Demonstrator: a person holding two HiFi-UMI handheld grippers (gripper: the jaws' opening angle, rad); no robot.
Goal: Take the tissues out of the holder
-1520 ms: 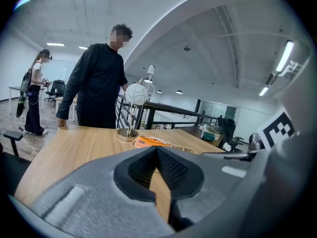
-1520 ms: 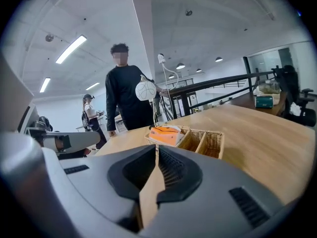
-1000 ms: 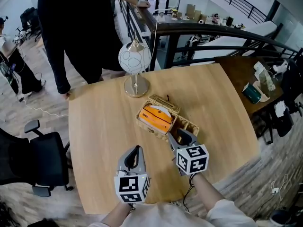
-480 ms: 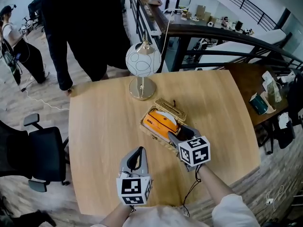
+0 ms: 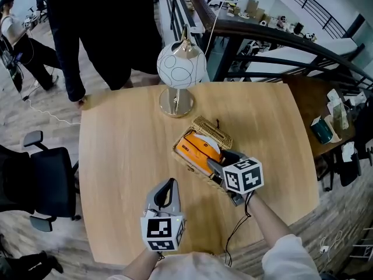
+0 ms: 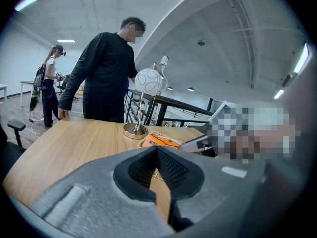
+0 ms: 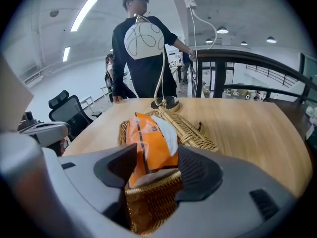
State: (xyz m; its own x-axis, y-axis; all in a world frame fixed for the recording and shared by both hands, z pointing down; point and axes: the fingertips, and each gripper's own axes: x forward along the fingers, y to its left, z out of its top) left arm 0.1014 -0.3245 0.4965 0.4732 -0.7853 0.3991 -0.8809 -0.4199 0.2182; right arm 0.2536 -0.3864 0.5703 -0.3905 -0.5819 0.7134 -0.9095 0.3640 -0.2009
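An orange tissue pack (image 5: 196, 147) with a white sheet on top lies in a woven wicker holder (image 5: 211, 131) at the middle of the wooden table (image 5: 116, 139). My right gripper (image 5: 225, 160) is at the holder's near end. In the right gripper view its jaws (image 7: 153, 170) are opening, and the pack (image 7: 151, 143) and the wicker wall (image 7: 148, 202) stand between them without being pressed. My left gripper (image 5: 169, 185) hovers over bare table to the left of the holder, shut with nothing in it (image 6: 156, 150).
A globe lamp (image 5: 180, 69) on a brass foot stands just beyond the holder. A person in black (image 5: 99, 28) stands at the table's far edge. An office chair (image 5: 46, 185) is at the left. A railing and a second table lie to the right.
My right gripper has moved forward over the holder's near end and its jaws have spread wider. The left gripper has stayed where it was.
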